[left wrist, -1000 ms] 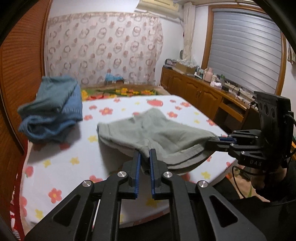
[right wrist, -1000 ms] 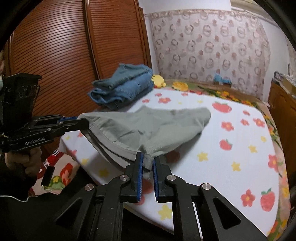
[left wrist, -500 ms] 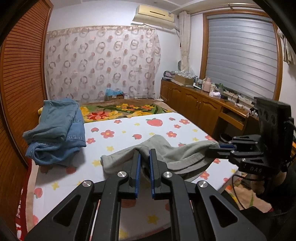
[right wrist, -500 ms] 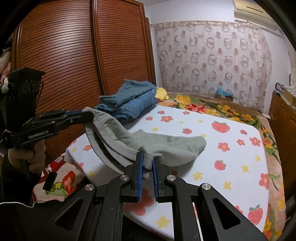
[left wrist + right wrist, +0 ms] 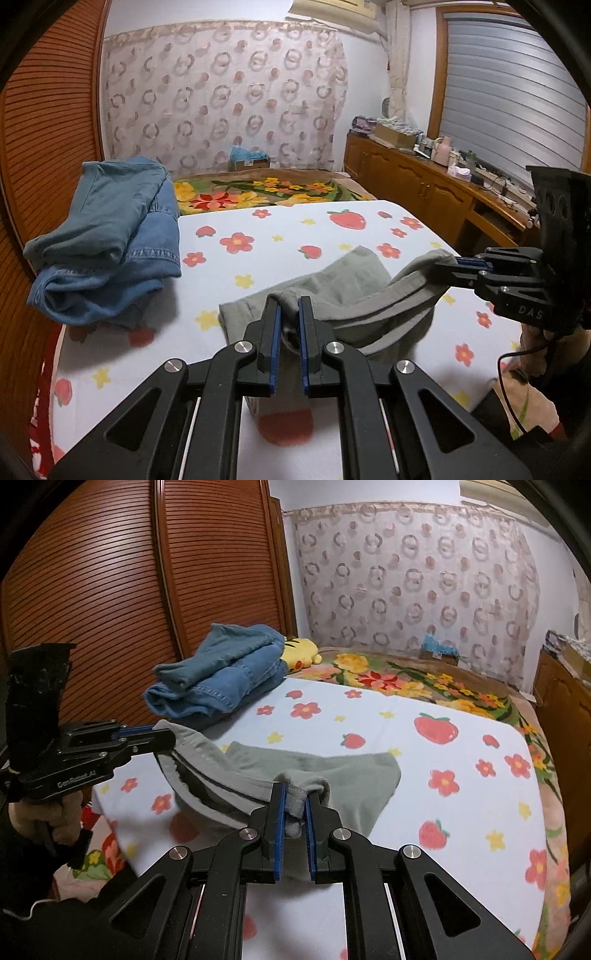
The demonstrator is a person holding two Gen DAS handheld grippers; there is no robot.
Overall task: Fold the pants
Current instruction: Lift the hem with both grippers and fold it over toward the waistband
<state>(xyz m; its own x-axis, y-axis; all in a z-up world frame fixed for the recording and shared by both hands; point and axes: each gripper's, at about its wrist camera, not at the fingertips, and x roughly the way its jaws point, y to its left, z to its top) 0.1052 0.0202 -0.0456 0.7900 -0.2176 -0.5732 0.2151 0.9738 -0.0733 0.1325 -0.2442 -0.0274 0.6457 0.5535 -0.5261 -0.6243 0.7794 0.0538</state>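
Grey-green pants [image 5: 340, 284] [image 5: 332, 771] hang by their waistband between my two grippers over the near edge of the bed, the legs trailing onto the flowered sheet [image 5: 280, 236] [image 5: 461, 775]. My left gripper [image 5: 289, 306] is shut on one end of the waistband; in the right wrist view the left gripper [image 5: 164, 738] shows at the left edge, held by a hand. My right gripper [image 5: 295, 794] is shut on the other end; the right gripper [image 5: 443, 264] enters the left wrist view from the right. The band sags between them.
A pile of folded blue jeans [image 5: 107, 236] [image 5: 221, 675] lies at the bed's far left, beside a yellow plush toy [image 5: 299, 653]. A wooden wardrobe [image 5: 110, 602] runs along the left. A wooden sideboard [image 5: 424, 188] with clutter stands on the right, a flowered blanket [image 5: 258, 192] beyond the sheet.
Both grippers have pulled back toward the bed's near edge with the waistband still gripped. The pants have slid nearer and now cover less of the sheet.
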